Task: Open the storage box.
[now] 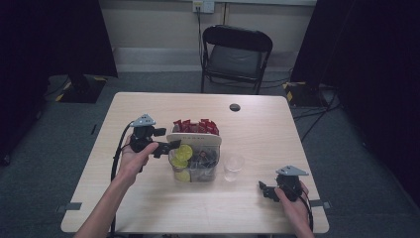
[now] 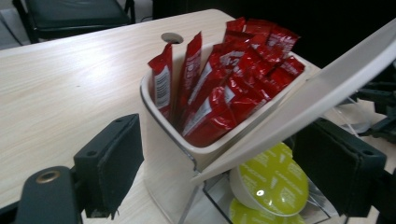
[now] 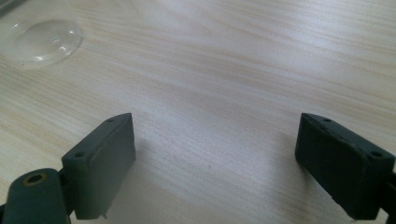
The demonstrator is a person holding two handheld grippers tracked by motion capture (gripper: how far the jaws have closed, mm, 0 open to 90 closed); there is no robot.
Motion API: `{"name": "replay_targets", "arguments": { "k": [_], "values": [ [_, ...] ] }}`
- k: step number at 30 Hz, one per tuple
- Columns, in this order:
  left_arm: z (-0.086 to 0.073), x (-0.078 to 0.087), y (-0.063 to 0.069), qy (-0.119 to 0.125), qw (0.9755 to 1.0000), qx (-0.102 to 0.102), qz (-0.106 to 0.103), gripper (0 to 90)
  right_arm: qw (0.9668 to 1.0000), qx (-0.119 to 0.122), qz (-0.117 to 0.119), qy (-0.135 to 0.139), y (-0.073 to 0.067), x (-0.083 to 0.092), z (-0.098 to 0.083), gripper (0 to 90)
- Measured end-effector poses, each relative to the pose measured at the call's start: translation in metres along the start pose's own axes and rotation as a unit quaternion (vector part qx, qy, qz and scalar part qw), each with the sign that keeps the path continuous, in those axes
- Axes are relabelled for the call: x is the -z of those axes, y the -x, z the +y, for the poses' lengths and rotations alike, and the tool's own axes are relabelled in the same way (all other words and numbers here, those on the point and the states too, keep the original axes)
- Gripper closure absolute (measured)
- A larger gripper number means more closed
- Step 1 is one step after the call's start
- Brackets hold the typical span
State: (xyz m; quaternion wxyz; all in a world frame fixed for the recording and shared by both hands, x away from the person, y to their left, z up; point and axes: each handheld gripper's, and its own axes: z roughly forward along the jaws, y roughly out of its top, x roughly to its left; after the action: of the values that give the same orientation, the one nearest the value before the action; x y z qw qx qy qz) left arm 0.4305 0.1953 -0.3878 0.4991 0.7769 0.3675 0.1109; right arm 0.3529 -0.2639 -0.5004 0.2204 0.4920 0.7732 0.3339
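Left tool (image 1: 166, 145), jaws spread, reaches the organiser (image 1: 195, 157) mid-worktop (image 1: 148, 198) from above; right tool (image 1: 267, 191) rests near the glass (image 1: 233, 166). Its own camera shows red sachets (image 2: 224, 84), a tilted lid (image 2: 322, 88) and green pods (image 2: 271, 179) between the jaws; a pod grasp seems next. Right tool's jaws are spread over bare wood.
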Motion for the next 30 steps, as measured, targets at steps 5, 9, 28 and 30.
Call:
{"name": "replay_targets", "arguments": {
  "k": [5, 9, 28, 30],
  "values": [
    [0.0000, -0.0002, -0.0013, 0.000, 1.0000, 0.004, -0.002, 16.2, 1.0000, 0.001, 0.001, 0.000, 0.0002, 0.0000, 0.0001, 11.5],
    [-0.0002, 0.0028, -0.0048, 0.005, 1.0000, 0.007, -0.001, 16.1, 1.0000, 0.001, 0.002, 0.000, 0.0003, -0.0001, 0.0002, 11.5],
    [0.0005, -0.0017, -0.0068, 0.005, 0.9995, 0.014, 0.027, 16.6, 1.0000, 0.002, 0.001, 0.000, 0.0002, -0.0001, 0.0001, 11.6],
    [0.0012, -0.0026, -0.0071, 0.005, 0.9993, 0.018, 0.031, 16.6, 1.0000, 0.002, 0.002, -0.001, 0.0006, 0.0000, 0.0002, 11.5]
  ]
}}
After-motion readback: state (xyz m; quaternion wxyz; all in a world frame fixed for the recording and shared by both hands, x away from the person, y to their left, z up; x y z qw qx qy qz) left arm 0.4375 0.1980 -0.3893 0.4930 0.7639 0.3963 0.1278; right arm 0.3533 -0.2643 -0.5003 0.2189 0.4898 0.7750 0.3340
